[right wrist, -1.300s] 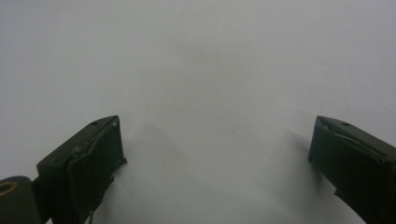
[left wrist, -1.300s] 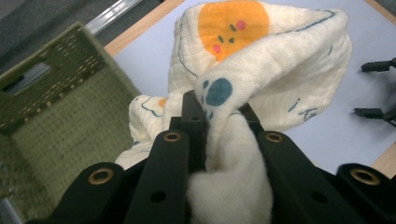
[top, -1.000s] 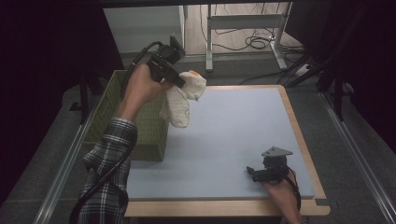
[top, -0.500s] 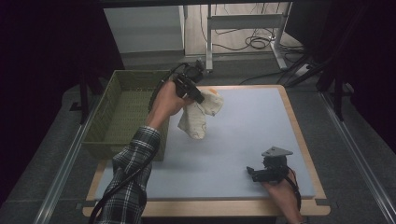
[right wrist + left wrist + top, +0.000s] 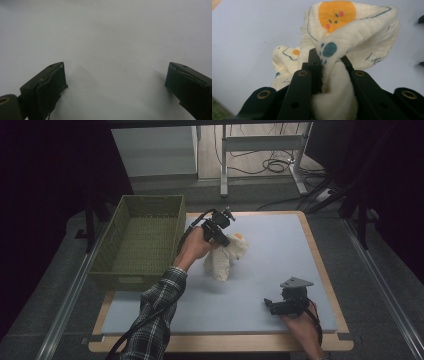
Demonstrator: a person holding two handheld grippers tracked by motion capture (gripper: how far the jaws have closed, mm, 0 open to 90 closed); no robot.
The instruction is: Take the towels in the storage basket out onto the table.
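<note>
A cream cloth (image 5: pixel 225 257) printed with orange faces and blue paw marks hangs bunched from my left gripper (image 5: pixel 223 240), its lower end touching the blue mat. In the left gripper view the cloth (image 5: pixel 352 37) is pinched between the two black jaws of the left gripper (image 5: pixel 329 60), which is shut on it. My right gripper (image 5: pixel 274 306) rests low at the mat's front right, held by a hand. In the right gripper view the right gripper (image 5: pixel 115 75) stands open, its jaws wide apart over bare mat.
A green mesh basket (image 5: pixel 142 237) stands at the table's left side, beside the blue mat (image 5: pixel 280 255). The mat lies on a wooden-edged table (image 5: pixel 330 285). Cables and table legs lie on the floor behind.
My left gripper has carried the cloth from above the basket's edge rightward and down onto the mat. The right gripper has stayed where it was.
</note>
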